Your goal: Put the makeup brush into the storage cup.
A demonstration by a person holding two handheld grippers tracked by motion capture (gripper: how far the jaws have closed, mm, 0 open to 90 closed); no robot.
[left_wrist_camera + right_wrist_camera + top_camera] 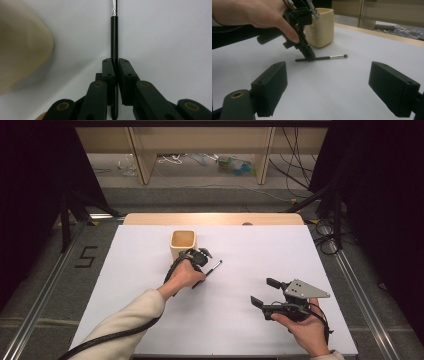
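Black and slim, with a silver ferrule and a small dark tip, a brush is lying flat on the white table, just in front of a cream-coloured square cup that is standing upright near the table's far middle. The left gripper is reaching down onto the brush, tilted, and its two jaws are pressing together on the black handle near its blunt end; in the left gripper view the handle is running straight up between the pads and the silver section is showing beyond them. In that same view the cup is looming blurred at the left edge. In the right gripper view the person's left hand is wrapping around the left gripper, with the cup sitting right behind it. The right gripper is hovering well apart, over the near right part of the table, held in the person's right hand; its jaws are standing wide apart with nothing between them, and they are pointing toward the brush and the cup. A cream sleeve is covering the left forearm.
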